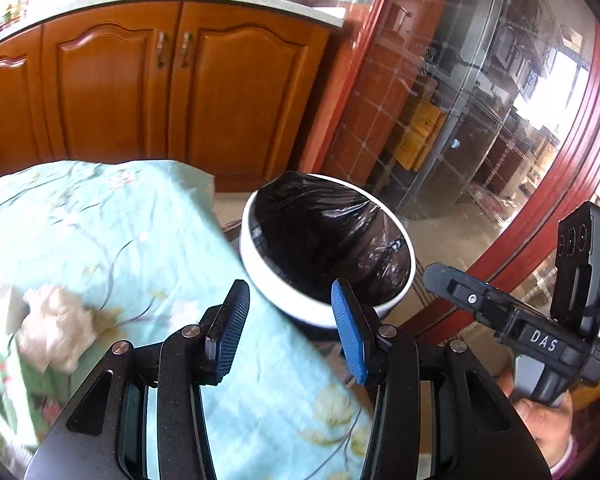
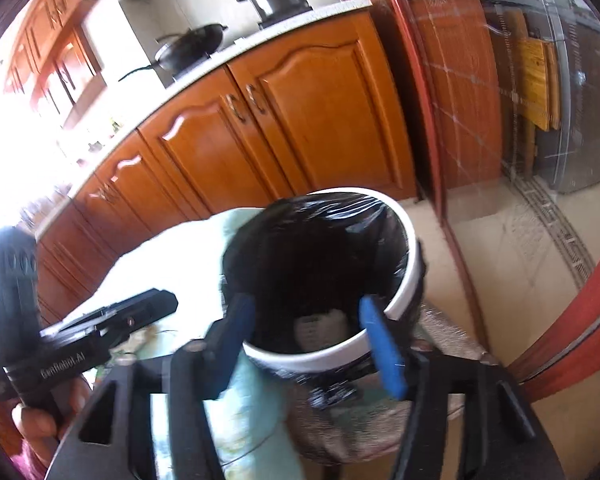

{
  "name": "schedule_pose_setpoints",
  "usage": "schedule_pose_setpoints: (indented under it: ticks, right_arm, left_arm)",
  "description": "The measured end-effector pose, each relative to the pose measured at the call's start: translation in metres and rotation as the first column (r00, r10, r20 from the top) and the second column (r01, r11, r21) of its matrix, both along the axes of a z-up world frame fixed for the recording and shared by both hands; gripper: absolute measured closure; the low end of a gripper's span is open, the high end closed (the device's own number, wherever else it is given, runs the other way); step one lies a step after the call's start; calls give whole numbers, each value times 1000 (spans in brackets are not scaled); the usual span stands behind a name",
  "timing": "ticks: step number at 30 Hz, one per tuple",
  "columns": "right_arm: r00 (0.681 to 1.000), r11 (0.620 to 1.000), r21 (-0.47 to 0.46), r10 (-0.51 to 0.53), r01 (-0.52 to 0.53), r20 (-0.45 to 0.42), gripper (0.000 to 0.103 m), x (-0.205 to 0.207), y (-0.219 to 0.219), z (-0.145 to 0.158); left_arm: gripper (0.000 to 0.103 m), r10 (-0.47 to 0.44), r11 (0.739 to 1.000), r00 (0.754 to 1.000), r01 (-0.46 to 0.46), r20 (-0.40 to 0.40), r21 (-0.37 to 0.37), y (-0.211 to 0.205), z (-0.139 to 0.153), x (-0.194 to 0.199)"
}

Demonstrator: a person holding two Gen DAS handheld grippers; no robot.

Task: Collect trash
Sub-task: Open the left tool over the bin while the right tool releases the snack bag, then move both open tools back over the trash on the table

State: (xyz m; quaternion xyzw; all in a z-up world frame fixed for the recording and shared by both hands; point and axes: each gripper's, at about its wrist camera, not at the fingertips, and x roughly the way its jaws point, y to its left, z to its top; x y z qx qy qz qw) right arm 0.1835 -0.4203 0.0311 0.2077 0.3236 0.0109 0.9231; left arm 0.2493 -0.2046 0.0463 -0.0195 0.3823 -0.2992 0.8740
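A white bin (image 1: 260, 276) lined with a black bag stands just beyond the corner of the table (image 1: 100, 220), which has a pale green flowered cloth. A crumpled white tissue (image 1: 56, 324) lies on the cloth at the left. My left gripper (image 1: 289, 286) hovers over the table corner before the bin, open, with nothing between its blue pads. My right gripper (image 2: 305, 300) hangs over the bin (image 2: 324, 356) mouth, open and empty. A pale crumpled item (image 2: 320, 328) lies inside the bag below it.
Wooden kitchen cabinets (image 1: 140, 80) run behind the table under a counter with pots (image 2: 192, 46). A red-framed glass door (image 1: 460, 140) stands to the right. The bin rests on a patterned grey seat (image 2: 440, 332). A hand (image 1: 548, 420) holds the other gripper's handle.
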Motion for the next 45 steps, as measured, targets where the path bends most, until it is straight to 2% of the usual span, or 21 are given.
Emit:
schedule_pose_setpoints:
  ticks: [9,23,35,41,45]
  right_arm:
    - [995,997,30,75,-77,59,17,-22,60,-2]
    - [964,963,43,267,-267,14,17,-14,160,-17]
    - [943,943,8,332,-332,14,17,8,209,-18]
    - [935,935,-25,355,-355,-19,17,29,230,-22]
    - [933,933,-28,357,-359,-39,17,47,237,-23]
  left_arm:
    - [60,141,990,990,-141,15,-4,78,-9,-43]
    - [60,341,940,940,-341,26,-1,189,-15,-71]
    - [60,462,886,887,-462,30,27,245,-21,-58]
    - [60,479,875,878,-478,4,72,256,-25,-38]
    - [60,475,876,880,-472,-7,98,256,-26,-21]
